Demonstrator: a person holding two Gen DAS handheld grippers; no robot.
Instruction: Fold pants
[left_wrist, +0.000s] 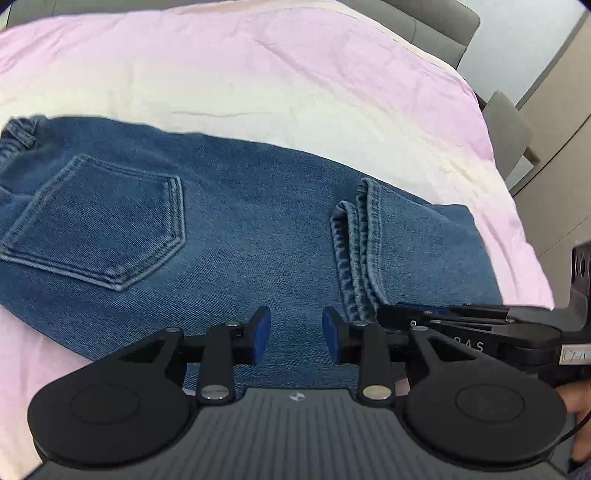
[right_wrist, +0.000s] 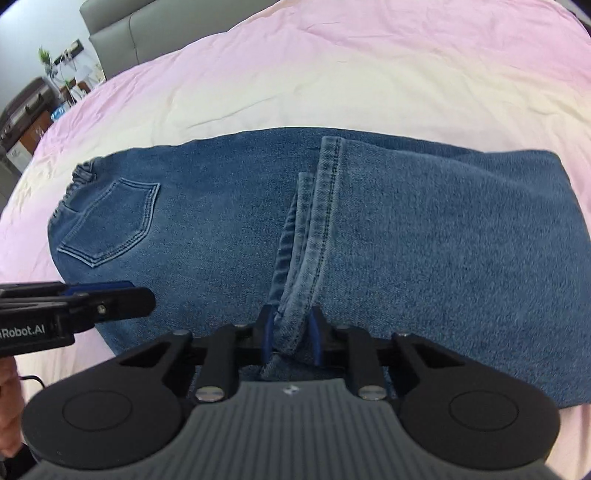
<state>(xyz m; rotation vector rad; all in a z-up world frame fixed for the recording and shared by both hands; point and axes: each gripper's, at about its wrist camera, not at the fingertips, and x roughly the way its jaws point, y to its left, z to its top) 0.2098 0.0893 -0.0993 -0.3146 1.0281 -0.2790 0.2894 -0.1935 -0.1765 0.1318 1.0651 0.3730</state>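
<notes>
**Ana:** Fingers first: the right gripper (right_wrist: 293, 338) is pinched narrow on the stacked hems (right_wrist: 295, 295) of the jeans (right_wrist: 424, 251), with cloth bunched between the blue pads. The left gripper (left_wrist: 295, 338) stands part-open above bare denim and holds nothing.

**Ben:** Where do the jeans lie?

**Ana:** On the pink bed cover (right_wrist: 332, 74), already doubled over. In the right wrist view their long axis runs from 9 o'clock to 3 o'clock: back pocket (right_wrist: 110, 225) and waistband at 9, folded edge at 3. The hem strip crosses that axis, running from the right fingers up toward 12.

**Ben:** Which side is nearer the hems?

**Ana:** The right holds them at their near end. From the left fingers the same hems (left_wrist: 356, 251) lie at about 1 o'clock, just beside the right-hand pad. I judge the coming fold turns on carrying that hem edge toward 9, onto the pocket end.

**Ben:** Anything unclear?

**Ana:** How many layers are caught in the grip is hidden by the gripper body. The jeans' near edge is cut off below both cameras, and the waistband (left_wrist: 14, 136) is half out of the left view.
</notes>
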